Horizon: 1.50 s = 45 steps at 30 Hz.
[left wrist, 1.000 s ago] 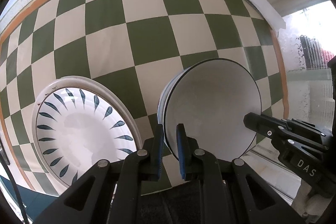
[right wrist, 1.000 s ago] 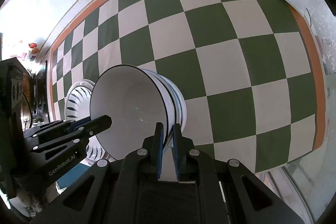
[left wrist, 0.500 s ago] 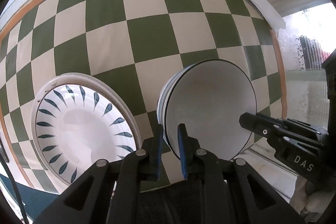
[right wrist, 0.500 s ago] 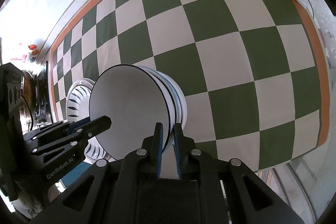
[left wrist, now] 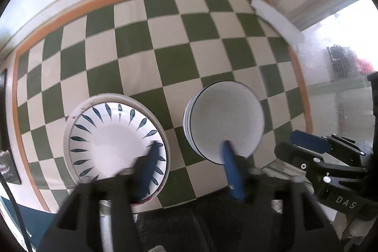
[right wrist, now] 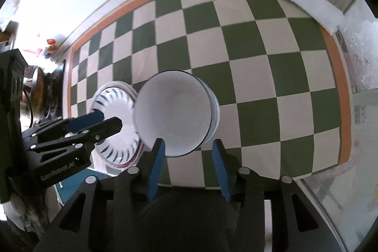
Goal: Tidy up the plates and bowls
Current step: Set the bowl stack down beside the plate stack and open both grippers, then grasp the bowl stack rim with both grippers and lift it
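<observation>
Left gripper: my left gripper [left wrist: 189,157] has just been opening; its blue pads stand well apart with nothing pressed between them. One pad shows over the leaf-pattern plate, the other over the near rim of the bowl stack, both clear above the dishes.

Right gripper: my right gripper [right wrist: 187,152] has also just been opening. Its two pads straddle the near edge of the bowl stack in that view, but they do not press on it, so it holds nothing.

Bowl stack: the white bowls with a dark rim line [left wrist: 224,119] sit nested on the checked counter [left wrist: 165,39], upright, mouth up. From both grippers they lie below and slightly ahead.

Plate: the leaf-pattern plate [left wrist: 113,138] rests flat on the counter just beside the bowls on their left, apart from them by a narrow strip of tile. It looks to lie on a plainer plate beneath, though I cannot be sure.

Deciding relation: the plate is on my left gripper's side and the bowls lie between the two grippers, nearer the right one's line. Round dishes have no long axis, so only the rim matters.

Judgement: the bowls look placed; any next grasp would have to come down onto a near rim.
</observation>
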Available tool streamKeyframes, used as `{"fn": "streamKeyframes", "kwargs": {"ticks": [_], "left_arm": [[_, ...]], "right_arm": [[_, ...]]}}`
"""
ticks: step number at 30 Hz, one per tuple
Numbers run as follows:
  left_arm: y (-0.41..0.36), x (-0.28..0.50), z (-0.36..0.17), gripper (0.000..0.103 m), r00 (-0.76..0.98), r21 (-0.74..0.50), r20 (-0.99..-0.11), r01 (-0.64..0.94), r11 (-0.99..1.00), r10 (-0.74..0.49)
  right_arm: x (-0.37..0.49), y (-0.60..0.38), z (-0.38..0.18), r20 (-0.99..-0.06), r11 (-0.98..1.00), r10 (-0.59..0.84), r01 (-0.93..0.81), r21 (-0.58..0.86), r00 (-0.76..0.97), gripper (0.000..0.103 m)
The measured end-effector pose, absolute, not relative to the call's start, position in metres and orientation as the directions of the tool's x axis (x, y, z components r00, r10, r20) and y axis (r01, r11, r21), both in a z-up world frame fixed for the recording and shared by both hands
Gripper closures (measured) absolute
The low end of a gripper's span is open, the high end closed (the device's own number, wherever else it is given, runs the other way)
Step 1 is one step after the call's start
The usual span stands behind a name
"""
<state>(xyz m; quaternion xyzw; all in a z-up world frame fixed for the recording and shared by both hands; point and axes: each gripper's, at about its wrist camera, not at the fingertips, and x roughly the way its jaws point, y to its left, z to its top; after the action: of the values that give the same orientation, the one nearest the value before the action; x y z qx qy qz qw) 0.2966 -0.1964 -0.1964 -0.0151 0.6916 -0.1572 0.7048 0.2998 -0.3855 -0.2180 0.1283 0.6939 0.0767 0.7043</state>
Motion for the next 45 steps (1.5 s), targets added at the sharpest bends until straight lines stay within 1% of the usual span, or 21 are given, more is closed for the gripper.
{"fn": "streamKeyframes", "kwargs": {"ticks": [1, 3, 4, 5, 6, 7, 9, 19, 25, 29, 36, 39, 45], "left_arm": [[-0.195, 0.295, -0.189, 0.023, 0.008, -0.237, -0.970, 0.208, 0.949, -0.244], [-0.193, 0.291, -0.177, 0.021, 0.034, -0.232, -0.969, 0.213, 0.949, -0.244], [-0.192, 0.289, -0.170, 0.020, 0.046, -0.228, -0.969, 0.219, 0.949, -0.243], [-0.191, 0.287, -0.164, 0.019, 0.057, -0.228, -0.968, 0.222, 0.948, -0.246], [-0.191, 0.286, -0.159, 0.015, 0.064, -0.230, -0.966, 0.224, 0.947, -0.249], [-0.189, 0.285, -0.154, 0.013, 0.072, -0.227, -0.966, 0.228, 0.947, -0.249], [-0.185, 0.283, -0.147, 0.010, 0.083, -0.235, -0.962, 0.225, 0.946, -0.259], [-0.172, 0.270, -0.126, 0.010, 0.085, -0.280, -0.950, 0.194, 0.940, -0.301], [-0.168, 0.268, -0.121, 0.010, 0.084, -0.294, -0.946, 0.184, 0.938, -0.313], [-0.167, 0.275, -0.128, 0.010, 0.078, -0.295, -0.947, 0.174, 0.939, -0.312], [-0.165, 0.303, -0.161, 0.010, 0.042, -0.306, -0.948, 0.139, 0.942, -0.314], [-0.171, 0.319, -0.187, 0.010, -0.016, -0.311, -0.950, 0.134, 0.941, -0.311], [-0.182, 0.345, -0.238, 0.010, -0.135, -0.383, -0.919, 0.072, 0.921, -0.371]], "right_arm": [[0.297, -0.385, -0.211, -0.958, 0.956, 0.286, 0.064, 0.288, 0.034, 0.050], [0.292, -0.382, -0.197, -0.958, 0.958, 0.282, 0.044, 0.284, 0.049, 0.036], [0.289, -0.381, -0.192, -0.960, 0.960, 0.277, 0.039, 0.279, 0.053, 0.033], [0.288, -0.381, -0.187, -0.960, 0.960, 0.274, 0.040, 0.276, 0.056, 0.027], [0.286, -0.381, -0.182, -0.959, 0.959, 0.277, 0.042, 0.279, 0.061, 0.024], [0.284, -0.382, -0.179, -0.959, 0.959, 0.277, 0.040, 0.280, 0.065, 0.023], [0.280, -0.383, -0.169, -0.960, 0.962, 0.267, 0.041, 0.271, 0.080, 0.019], [0.266, -0.389, -0.139, -0.960, 0.967, 0.242, 0.043, 0.250, 0.139, 0.016], [0.261, -0.390, -0.128, -0.954, 0.963, 0.254, 0.051, 0.265, 0.160, 0.016], [0.262, -0.394, -0.129, -0.944, 0.952, 0.283, 0.070, 0.298, 0.170, 0.015], [0.272, -0.410, -0.163, -0.939, 0.935, 0.305, 0.137, 0.327, 0.161, 0.015], [0.278, -0.421, -0.190, -0.935, 0.918, 0.321, 0.191, 0.347, 0.151, 0.015], [0.290, -0.437, -0.251, -0.900, 0.848, 0.418, 0.300, 0.436, 0.127, 0.015]]}}
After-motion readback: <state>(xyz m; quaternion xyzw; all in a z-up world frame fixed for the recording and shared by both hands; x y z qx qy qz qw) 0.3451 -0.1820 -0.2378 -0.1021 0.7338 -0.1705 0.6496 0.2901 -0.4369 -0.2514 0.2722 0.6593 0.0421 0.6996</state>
